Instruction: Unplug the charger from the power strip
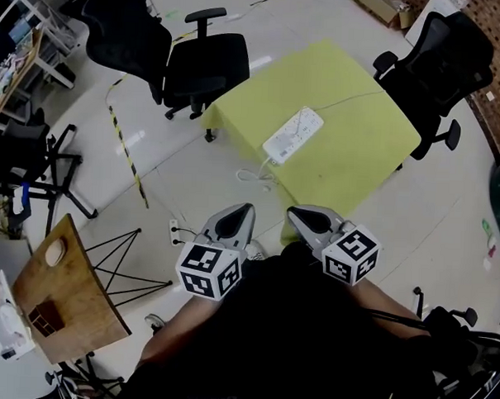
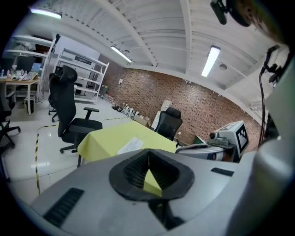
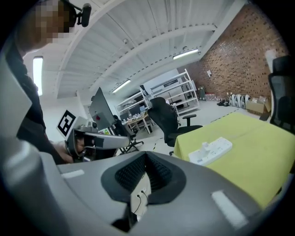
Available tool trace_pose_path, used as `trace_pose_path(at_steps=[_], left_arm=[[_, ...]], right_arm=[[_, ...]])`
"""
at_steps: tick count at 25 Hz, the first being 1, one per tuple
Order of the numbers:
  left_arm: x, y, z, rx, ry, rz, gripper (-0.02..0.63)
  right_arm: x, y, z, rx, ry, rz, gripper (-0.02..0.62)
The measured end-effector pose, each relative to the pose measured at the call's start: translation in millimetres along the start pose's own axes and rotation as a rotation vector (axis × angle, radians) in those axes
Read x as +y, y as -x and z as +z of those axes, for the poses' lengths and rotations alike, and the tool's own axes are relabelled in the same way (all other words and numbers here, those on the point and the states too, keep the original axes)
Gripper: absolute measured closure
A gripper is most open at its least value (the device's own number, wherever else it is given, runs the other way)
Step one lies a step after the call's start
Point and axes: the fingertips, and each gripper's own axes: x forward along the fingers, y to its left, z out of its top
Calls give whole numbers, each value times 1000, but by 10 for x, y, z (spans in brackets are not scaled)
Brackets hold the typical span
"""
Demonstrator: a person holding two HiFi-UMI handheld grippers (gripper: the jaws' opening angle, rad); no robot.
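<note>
L gripper: we held the left grey two-jaw gripper (image 1: 248, 208) low centre of head view, jaws together, nothing btwn them.
R gripper: right grey two-jaw gripper (image 1: 290, 211) sat just beside it, jaws together too, empty.
Pwr strip: we saw the long white plastic power strip (image 1: 293, 135) lying diagonally on the square table w/ yellow-green cloth (image 1: 352, 133), upper centre, well apart from both grippers.
Charger: small white charger (image 3: 205, 147) stood upright on the strip.
Cable: thin white cable (image 1: 253, 176) trailed off the table's near edge.
Chair: black office chair (image 1: 202, 64) upper left, near the table.
</note>
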Motion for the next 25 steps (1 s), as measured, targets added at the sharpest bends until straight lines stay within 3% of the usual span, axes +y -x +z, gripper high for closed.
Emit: trace_pose_path(at_steps=[7,14,20,25], left_arm=[[517,-287,93,77,37,-9,598],[884,-900,734,138,-71,-4,598],[972,-1435,845,202,-102,-78,598],[1126,-1821,981,245,-128,-175,598]], right_arm=[[-336,-383,195,-24,-107,-57,592],[-1014,-740,628,-105,-226,-86,592],[-1447,-853,793,-124,-245,-149,592],[-1811,-822,768,-124,-273,-289,592]])
